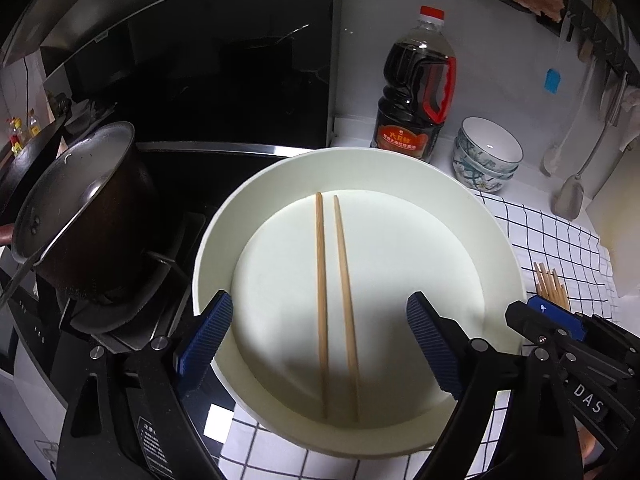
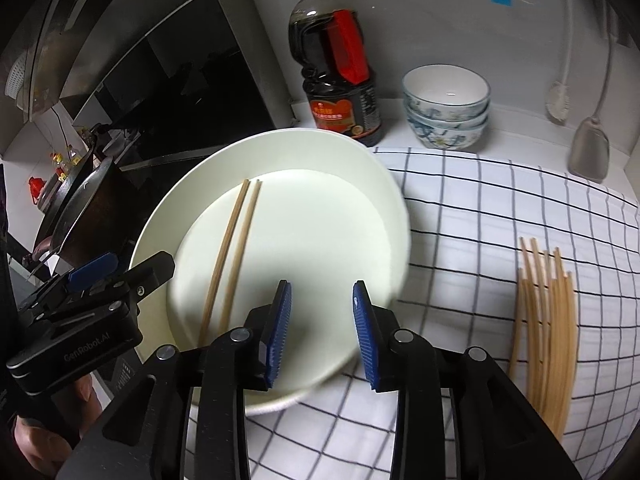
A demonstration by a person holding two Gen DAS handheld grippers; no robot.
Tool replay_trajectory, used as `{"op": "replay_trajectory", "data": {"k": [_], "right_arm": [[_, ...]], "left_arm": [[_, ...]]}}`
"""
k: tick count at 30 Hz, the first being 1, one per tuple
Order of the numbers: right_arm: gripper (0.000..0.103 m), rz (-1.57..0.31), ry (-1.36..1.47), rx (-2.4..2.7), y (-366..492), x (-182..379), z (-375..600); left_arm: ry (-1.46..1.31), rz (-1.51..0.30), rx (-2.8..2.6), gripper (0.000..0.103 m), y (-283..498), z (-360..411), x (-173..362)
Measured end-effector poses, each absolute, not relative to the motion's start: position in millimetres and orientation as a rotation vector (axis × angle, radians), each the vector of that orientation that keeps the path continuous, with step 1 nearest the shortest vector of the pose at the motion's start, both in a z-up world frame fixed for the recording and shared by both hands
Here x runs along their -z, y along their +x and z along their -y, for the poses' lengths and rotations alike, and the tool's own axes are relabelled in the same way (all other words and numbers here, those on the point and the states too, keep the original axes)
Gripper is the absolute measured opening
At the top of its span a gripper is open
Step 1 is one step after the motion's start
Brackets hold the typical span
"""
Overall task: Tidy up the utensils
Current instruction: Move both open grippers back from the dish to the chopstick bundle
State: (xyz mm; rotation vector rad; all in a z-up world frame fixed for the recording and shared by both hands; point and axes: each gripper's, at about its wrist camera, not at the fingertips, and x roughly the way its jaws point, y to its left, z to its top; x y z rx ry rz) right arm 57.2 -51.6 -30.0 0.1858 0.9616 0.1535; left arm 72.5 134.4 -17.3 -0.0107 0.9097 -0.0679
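Left wrist view
- Left gripper (image 1: 320,344): jaws spread wide above the near half of the white bowl, nothing between the pads; blue ribbed fingertips (image 1: 208,340) stand on either side of the chopstick pair without touching it.
- Chopstick pair (image 1: 336,304): two sticks lying almost parallel on the bowl floor, slightly apart, running from near rim toward the far side.
- White bowl (image 1: 224,216): wide and shallow, resting on the checked cloth (image 1: 560,236); its left edge overhangs toward the stove.
- Left margin: dark saucepan (image 1: 96,216) on the burner, close beside the bowl rim; little room there.
- Far edge: soy sauce bottle (image 1: 416,92) and stacked patterned bowls (image 1: 486,156) against the wall, just beyond the rim.
- Right margin: tips of loose chopsticks (image 1: 550,284) on the cloth; the right gripper's body intrudes at lower right.

Right wrist view
- Right gripper (image 2: 322,332): jaws partly apart, empty, over the bowl's near right rim (image 2: 396,208).
- Chopstick pair (image 2: 230,256): inside the bowl, left of the gripper, clear of its pads.
- Loose chopstick bundle (image 2: 548,320): lying on the cloth to the right, well apart from the bowl.
- Open room: bare checked cloth (image 2: 480,220) between bowl and bundle.
- Left gripper (image 2: 116,280): at the bowl's left rim, held by a hand (image 2: 52,432).
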Motion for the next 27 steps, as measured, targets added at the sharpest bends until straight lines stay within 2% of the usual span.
{"op": "replay_trajectory", "data": {"k": [9,11,20,27], "right_arm": [[0.04,-0.96,0.191,-0.127,22.1,25.7,86.4],[0.048,-0.958,0.198,-0.117,14.4,25.0,95.4],[0.062,-0.955,0.222,-0.061,-18.5,28.1,138.9],[0.065,-0.959,0.231,0.037,-43.9,39.4,177.2]], "left_arm": [[0.001,-0.914,0.088,0.09,49.4,-108.2,14.3],[0.008,-0.915,0.095,0.094,44.6,-100.3,12.9],[0.042,-0.921,0.15,0.096,29.3,-60.7,11.9],[0.034,-0.954,0.25,0.096,16.9,-21.7,21.0]]}}
